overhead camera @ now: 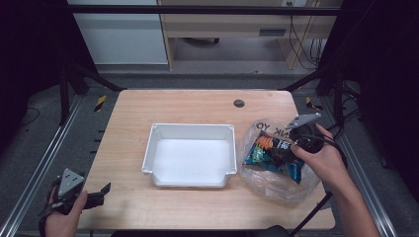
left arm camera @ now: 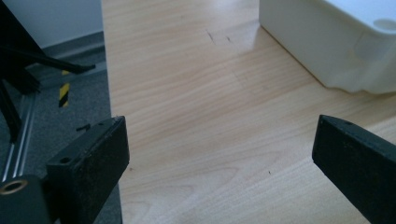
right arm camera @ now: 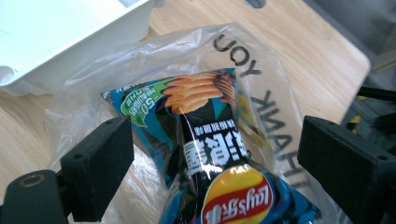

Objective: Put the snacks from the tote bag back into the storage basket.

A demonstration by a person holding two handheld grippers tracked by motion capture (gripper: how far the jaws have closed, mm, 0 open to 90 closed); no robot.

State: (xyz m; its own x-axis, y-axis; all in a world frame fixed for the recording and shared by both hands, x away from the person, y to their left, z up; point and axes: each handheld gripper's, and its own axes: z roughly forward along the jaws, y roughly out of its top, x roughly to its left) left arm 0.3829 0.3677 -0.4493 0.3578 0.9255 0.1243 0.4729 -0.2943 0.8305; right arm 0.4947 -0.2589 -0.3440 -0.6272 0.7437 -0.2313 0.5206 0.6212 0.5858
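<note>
The high view takes in the whole table point(overhead camera: 197, 106), with the white tray point(overhead camera: 190, 155) at centre frame and the chip bag point(overhead camera: 274, 155) inside a clear plastic bag point(overhead camera: 276, 180) at right. The right gripper view reads the chip bag's point(right arm camera: 210, 154) black and teal print, orange chips and yellow-red logo. Right gripper point(right arm camera: 212, 154) hangs wide over it, gripping nothing. Left gripper point(left arm camera: 219, 149), lower left, gapes empty

The left claw point(overhead camera: 101, 191) rests low with jaws spread wide, while the right claw point(overhead camera: 276, 150) hangs wide open, pointing down.
</note>
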